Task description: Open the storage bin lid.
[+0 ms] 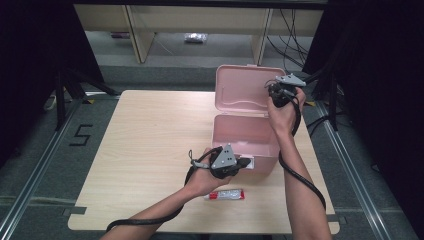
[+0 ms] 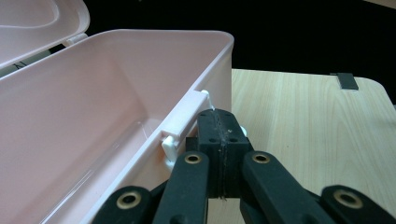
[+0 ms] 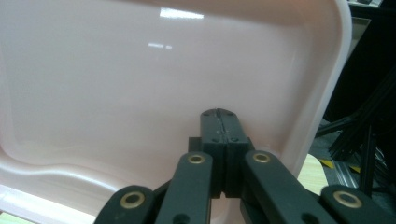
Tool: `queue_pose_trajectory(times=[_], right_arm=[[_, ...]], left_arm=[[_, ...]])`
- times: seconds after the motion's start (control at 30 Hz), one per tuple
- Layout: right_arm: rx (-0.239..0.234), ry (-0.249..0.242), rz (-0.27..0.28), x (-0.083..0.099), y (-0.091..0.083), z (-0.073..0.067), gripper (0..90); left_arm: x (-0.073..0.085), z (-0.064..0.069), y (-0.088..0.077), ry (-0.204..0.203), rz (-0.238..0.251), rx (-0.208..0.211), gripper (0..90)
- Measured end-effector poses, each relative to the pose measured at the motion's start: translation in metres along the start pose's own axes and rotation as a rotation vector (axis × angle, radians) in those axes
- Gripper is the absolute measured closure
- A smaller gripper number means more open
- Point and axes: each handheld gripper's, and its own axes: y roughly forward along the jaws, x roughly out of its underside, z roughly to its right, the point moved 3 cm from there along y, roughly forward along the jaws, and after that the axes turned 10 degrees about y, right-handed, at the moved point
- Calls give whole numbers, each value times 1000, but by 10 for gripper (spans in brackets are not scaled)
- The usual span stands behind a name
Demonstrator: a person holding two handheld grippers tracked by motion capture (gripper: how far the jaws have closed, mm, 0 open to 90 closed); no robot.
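Nearest the person, a small red and white tube [image 1: 224, 194] lies flat on the wooden surface [image 1: 145, 145], just in front of the left hand and apart from the pink box [image 1: 243, 141]. The left tongs [image 1: 243, 163] are pressed together with nothing between them, their tips resting against the white latch [image 2: 173, 144] on the front wall of the box, beside the rim. The box stands at the right part of the surface, open, and what shows of its inside in the left gripper view looks bare. Farther back, its lid [image 1: 244, 90] stands upright on the hinge, and the right tongs [image 1: 274, 93] are also closed on nothing, their tips set against the smooth inner face of the lid near its right edge. The step in hand looks like steadying the open box, one tool bracing the front and the other propping the lid. If the tube is meant to go inside, the next move calls for the left tongs to leave the latch, spread, come down over the tube and clamp it across its narrow width, while the right keeps the lid from falling
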Motion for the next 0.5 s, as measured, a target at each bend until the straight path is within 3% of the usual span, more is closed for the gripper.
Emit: queue_pose_trajectory(times=[0.23,0.5], right_arm=[[11,21,-27,3,4,-2,900],[26,1,-62,8,12,1,900]], left_arm=[[0,0,0,0,0,1,893],[0,0,0,4,-1,2,893]])
